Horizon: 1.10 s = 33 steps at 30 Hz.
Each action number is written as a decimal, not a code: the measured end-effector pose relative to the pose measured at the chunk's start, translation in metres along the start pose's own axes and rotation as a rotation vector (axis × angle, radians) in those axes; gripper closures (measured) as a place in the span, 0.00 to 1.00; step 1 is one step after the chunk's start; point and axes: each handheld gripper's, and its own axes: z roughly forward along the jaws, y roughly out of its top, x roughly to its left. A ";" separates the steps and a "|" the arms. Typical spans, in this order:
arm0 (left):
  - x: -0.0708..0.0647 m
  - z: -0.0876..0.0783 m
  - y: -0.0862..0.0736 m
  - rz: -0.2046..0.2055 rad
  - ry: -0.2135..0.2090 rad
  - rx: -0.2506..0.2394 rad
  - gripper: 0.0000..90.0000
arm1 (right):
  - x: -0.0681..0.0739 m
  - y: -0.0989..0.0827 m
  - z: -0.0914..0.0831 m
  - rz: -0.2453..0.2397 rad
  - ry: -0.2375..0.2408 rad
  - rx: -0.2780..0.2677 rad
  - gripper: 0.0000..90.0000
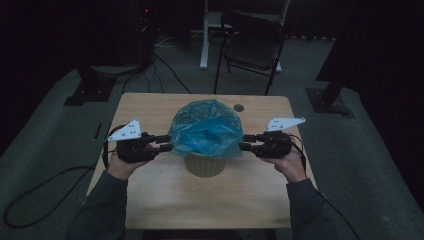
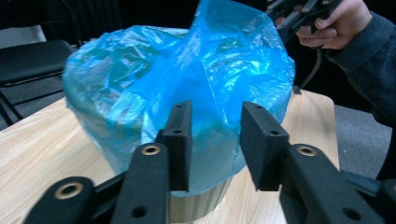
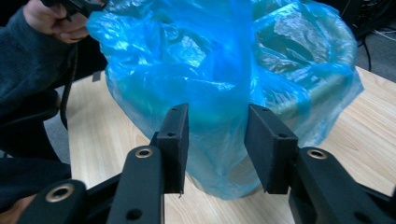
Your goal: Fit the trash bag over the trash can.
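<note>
You're right at the grab stage here: a gripper on each side of the bin (image 1: 205, 165), lined up to pinch the blue bag (image 1: 207, 131) that's draped over its rim. My guess is you're either seating the liner or getting ready to pull it off, can't say which from this.

Bin sits dead centre of the high view, mid table (image 1: 150, 200), a bit toward the far edge. Your left gripper (image 1: 169, 143) is at the left of the bag, right gripper (image 1: 243, 142) at the right, both pointing inward and level.

In the left gripper view, the jaws of the left gripper (image 2: 215, 142) stand apart with the bag's overhang showing in the gap; the pads don't look like they're pressing on it. Same story for the right gripper (image 3: 217, 147) in its own view: jaws spread, plastic between them, no pinch that I can see.

Next move, I reckon: push in a touch so the film sits properly between the pads, then close on a fold, not a single layer.

Materials: the bag (image 2: 187, 84) is thin, crinkly, see-through film, shiny in spots and bunched up in the middle. It'll slip and stretch easily. The bin is a pale, round, ribbed tub, rigid-looking. The table is light wood grain and smooth.
</note>
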 end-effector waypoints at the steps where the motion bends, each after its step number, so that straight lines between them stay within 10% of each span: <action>1: -0.001 0.001 0.000 0.007 0.005 0.004 0.77 | 0.000 0.000 0.001 0.000 0.004 0.000 0.73; 7: -0.004 0.006 -0.003 0.022 -0.003 0.016 0.94 | 0.005 0.000 0.004 -0.022 0.027 0.012 0.92; 26: -0.005 0.028 -0.031 0.022 -0.055 0.138 1.00 | 0.001 -0.025 0.026 -0.021 0.099 0.144 0.97; 33: -0.005 0.029 -0.032 0.027 -0.047 0.148 1.00 | 0.003 -0.014 0.000 -0.012 0.076 0.021 0.66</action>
